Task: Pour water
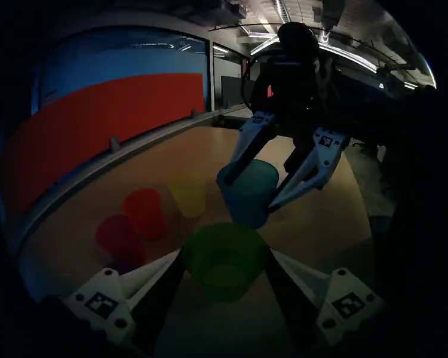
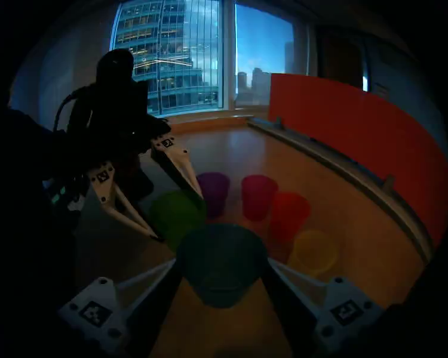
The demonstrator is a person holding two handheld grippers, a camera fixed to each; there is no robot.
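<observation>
In the left gripper view my left gripper (image 1: 224,258) is shut on a green cup (image 1: 224,274), held low over the wooden table (image 1: 319,227). Just beyond it my right gripper (image 1: 251,191) is shut on a teal cup (image 1: 248,200), which stands roughly upright with its rim facing up. In the right gripper view the teal cup (image 2: 221,268) sits between the right gripper's (image 2: 222,262) fingers. The green cup (image 2: 175,218) is in the left gripper (image 2: 177,215) just behind and to the left. The light is too dim to tell whether either cup holds water.
Several empty-looking cups stand on the table: purple (image 2: 214,192), magenta (image 2: 258,197), orange-red (image 2: 288,216) and yellow (image 2: 313,250). An orange-red partition (image 2: 355,119) with a rail runs along one table edge. A person's dark figure (image 2: 113,107) stands behind the grippers, with windows (image 2: 170,53) beyond.
</observation>
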